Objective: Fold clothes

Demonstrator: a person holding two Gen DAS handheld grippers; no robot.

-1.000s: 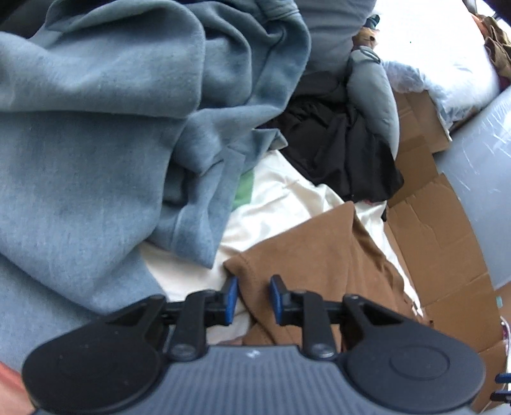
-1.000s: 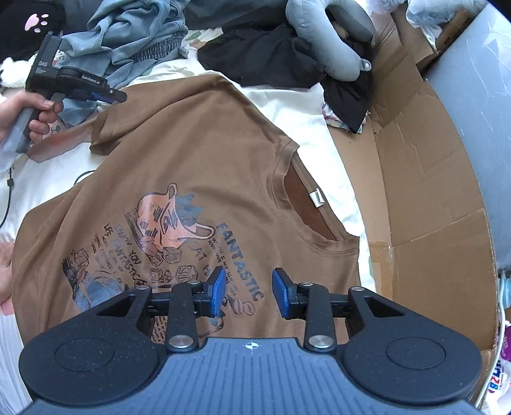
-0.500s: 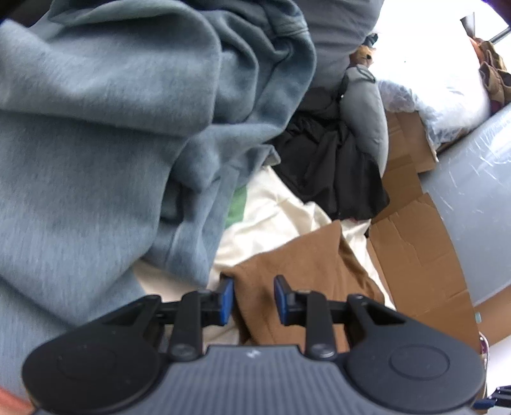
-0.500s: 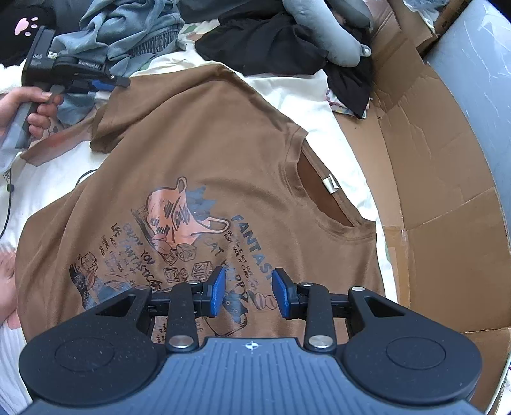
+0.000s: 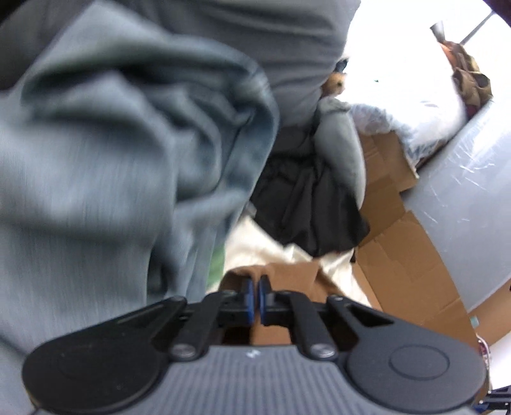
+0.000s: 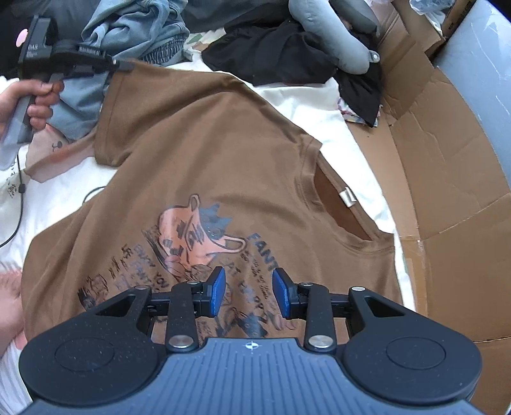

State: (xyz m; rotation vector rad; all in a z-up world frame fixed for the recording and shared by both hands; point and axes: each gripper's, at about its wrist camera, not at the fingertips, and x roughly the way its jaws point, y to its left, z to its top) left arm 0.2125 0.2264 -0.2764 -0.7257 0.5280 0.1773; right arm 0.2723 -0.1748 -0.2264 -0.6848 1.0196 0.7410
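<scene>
Brown T-shirt (image 6: 204,166) spread front-up on white sheet, pink-and-blue cup graphic with dark lettering shown on chest, collar turned toward cardboard, grey label seen inside neck, far sleeve edge lifted off sheet, lightly creased, near hem partly hidden.

Brown T-shirt (image 6: 198,153) under the right gripper (image 6: 249,292): pink, blue and black print, dark lettering. Gripper pads blue, bodies black. Ahead of it: black garment (image 6: 287,54), grey-blue sweatshirt (image 6: 137,28), grey neck pillow (image 6: 335,35). To its right, tan cardboard (image 6: 447,178). Cream sheet (image 6: 303,95) beneath.
</scene>
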